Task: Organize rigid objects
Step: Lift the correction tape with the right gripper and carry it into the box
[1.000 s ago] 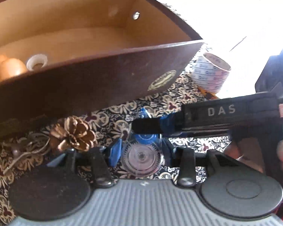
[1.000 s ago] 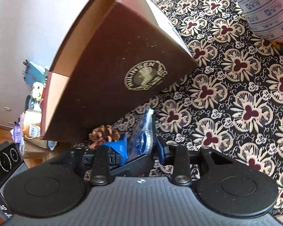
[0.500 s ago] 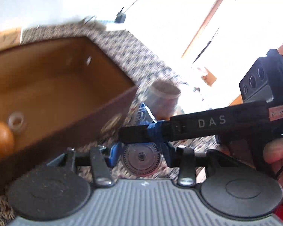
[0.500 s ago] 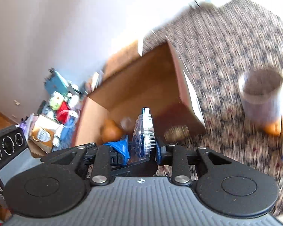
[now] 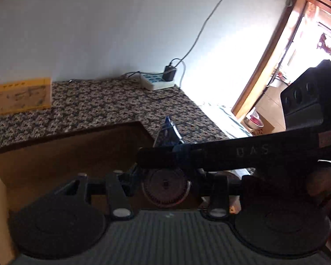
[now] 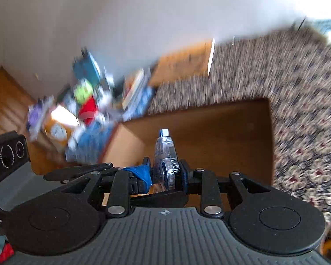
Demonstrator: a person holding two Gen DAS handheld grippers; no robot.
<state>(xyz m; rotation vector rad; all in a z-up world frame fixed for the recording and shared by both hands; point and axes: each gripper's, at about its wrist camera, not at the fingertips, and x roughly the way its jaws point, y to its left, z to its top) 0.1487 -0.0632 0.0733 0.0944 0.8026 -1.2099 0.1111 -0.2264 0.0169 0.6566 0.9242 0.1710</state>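
We count one clear plastic correction-tape dispenser (image 6: 165,165), one open brown cardboard box (image 6: 220,128), one yellow flat carton (image 5: 22,97) and one white power strip (image 5: 156,81) at the tabletop's far edge.

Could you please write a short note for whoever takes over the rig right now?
Left gripper: shut on the tape dispenser, across its wheel.
Right gripper: jaws closing on that tape dispenser, which sits between them.
Things: it hangs over the open brown box on the patterned cloth.
Done: pickup.
Left: lower it into the box, release both grippers.
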